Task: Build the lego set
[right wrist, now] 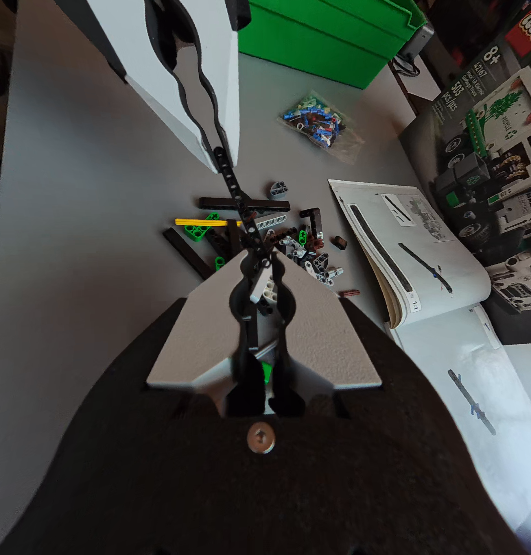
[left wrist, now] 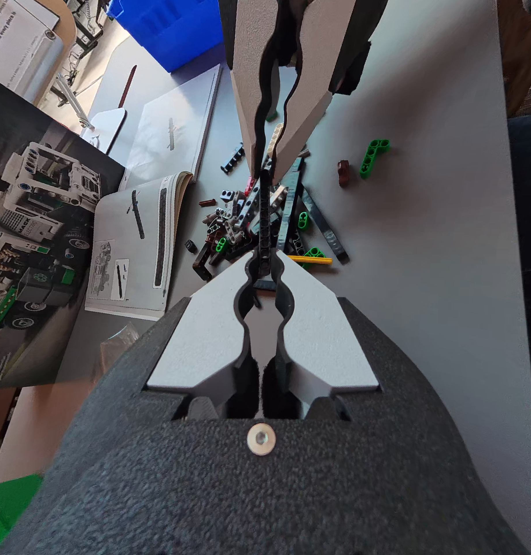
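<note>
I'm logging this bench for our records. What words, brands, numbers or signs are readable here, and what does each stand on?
I do not copy out writing, so here is only what bears it.
set box, right of the table: a logo, numbers and printed lines.
instruction booklet, open beside the box: small step numbers.
white sign, far left in the left wrist view: printed lines, partly blurred.

Both grippers pinch one long black beam [left wrist: 265, 222]: left gripper [left wrist: 265, 259] at 6 o'clock, right gripper [left wrist: 263, 177] at 12.
</note>
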A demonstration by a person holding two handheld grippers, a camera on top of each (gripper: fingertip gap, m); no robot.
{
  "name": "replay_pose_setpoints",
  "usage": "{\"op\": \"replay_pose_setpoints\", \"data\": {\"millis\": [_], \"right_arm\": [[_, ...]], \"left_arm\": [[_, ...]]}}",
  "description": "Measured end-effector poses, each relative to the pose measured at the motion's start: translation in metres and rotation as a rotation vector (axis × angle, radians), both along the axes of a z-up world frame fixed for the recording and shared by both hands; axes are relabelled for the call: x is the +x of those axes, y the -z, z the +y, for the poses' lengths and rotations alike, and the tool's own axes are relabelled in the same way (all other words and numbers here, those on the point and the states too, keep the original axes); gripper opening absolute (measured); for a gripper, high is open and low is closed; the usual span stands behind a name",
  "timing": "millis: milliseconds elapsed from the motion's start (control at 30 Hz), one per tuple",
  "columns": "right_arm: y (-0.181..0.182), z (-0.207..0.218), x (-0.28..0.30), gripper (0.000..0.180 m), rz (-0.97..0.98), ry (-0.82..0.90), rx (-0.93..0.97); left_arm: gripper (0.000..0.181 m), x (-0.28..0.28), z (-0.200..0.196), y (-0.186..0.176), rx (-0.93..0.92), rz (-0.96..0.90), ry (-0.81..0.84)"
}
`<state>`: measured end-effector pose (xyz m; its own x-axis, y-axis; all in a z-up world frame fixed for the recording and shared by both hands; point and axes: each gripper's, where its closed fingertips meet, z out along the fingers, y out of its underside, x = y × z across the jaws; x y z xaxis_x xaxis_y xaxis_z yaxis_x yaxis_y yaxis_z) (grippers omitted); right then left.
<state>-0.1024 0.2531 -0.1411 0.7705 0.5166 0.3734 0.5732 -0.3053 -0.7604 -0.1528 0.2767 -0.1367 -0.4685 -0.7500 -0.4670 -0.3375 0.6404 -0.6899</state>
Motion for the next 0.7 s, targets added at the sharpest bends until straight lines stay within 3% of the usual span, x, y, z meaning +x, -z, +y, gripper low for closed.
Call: {"op": "replay_pose_setpoints", "data": {"millis": [267, 533, 700], "right_arm": [[-0.007, 0.026, 0.042, 0.008, -0.014, 0.003, -0.037], [-0.017, 0.081, 0.087, 0.009, 0.119, -0.008, -0.019], [-0.005, 0.099, 0.095, 0.008, 0.074, 0.008, -0.023]], "left_arm": [[0.007, 0.045, 0.029, -0.011, 0.023, -0.054, 0.0], [0.009, 0.091, 0.09, -0.015, -0.132, -0.081, -0.065], [0.008, 0.102, 0.117, 0.005, 0.045, -0.085, -0.043]]}}
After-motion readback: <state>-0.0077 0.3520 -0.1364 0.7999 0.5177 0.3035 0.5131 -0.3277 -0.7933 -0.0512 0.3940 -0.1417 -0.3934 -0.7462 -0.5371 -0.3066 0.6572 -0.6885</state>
